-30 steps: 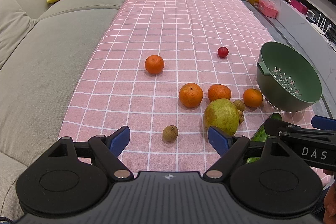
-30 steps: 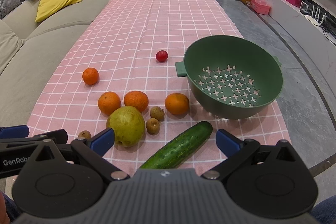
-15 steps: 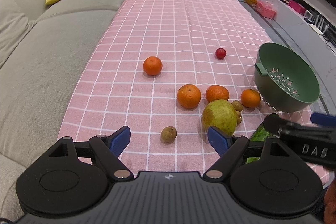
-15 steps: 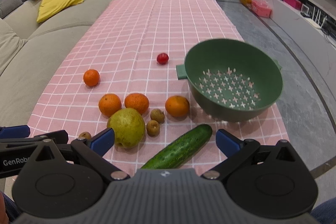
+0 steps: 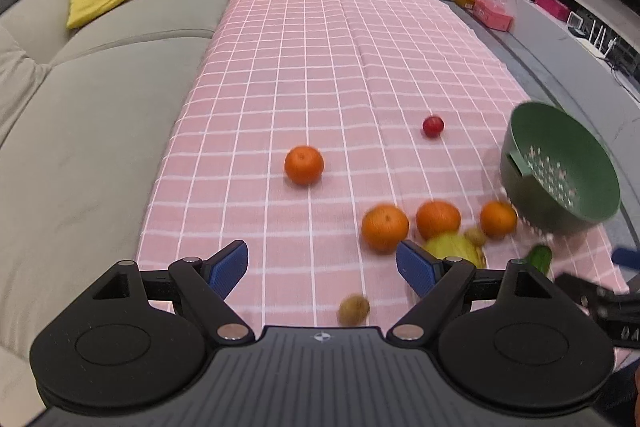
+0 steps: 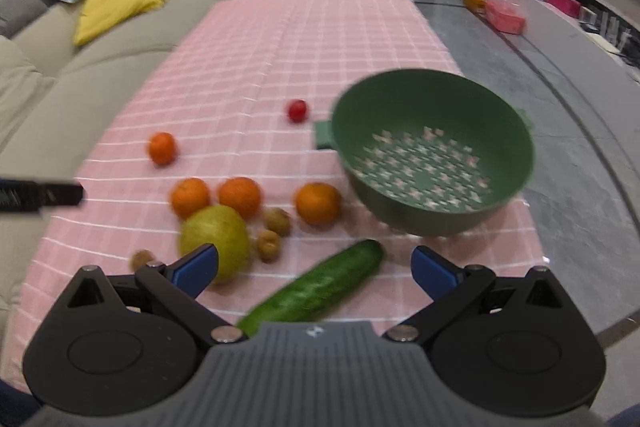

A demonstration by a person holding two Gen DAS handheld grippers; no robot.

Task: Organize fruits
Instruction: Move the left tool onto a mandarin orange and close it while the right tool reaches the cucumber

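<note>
Both grippers hang empty above the near end of the pink checked tabletop [image 5: 320, 75], and nothing has gone into the round green plastic colander [image 6: 436, 147] yet, so the sorting looks to be at its very start. The left gripper [image 5: 322, 269] has its blue pads spread wide with nothing between them; the right gripper [image 6: 314, 269] is likewise released, jaws well apart. The relation that matters most is in the right wrist view: the long dark green cucumber [image 6: 316, 287] lies directly ahead of the right gripper, between its two fingers in the picture, with its long axis running diagonally from near-left to far-right, its far tip pointing toward the colander. The right hand is plainly the nearer one, and a grasp would likely need the jaws turned to cross that diagonal rather than run along it. Just left of the cucumber sits the large yellow-green pear-like fruit [image 6: 214, 241], with two small brown round fruits [image 6: 274, 233] beside it and a third [image 5: 354, 309] lying apart, close under the left gripper. Three oranges [image 6: 240, 197] form a loose row behind the pear, a fourth orange [image 5: 304, 165] stands well apart to the left, and a small red round fruit [image 6: 297, 110] rests near the colander's handle. Motion blur softens the nearer things.
</note>
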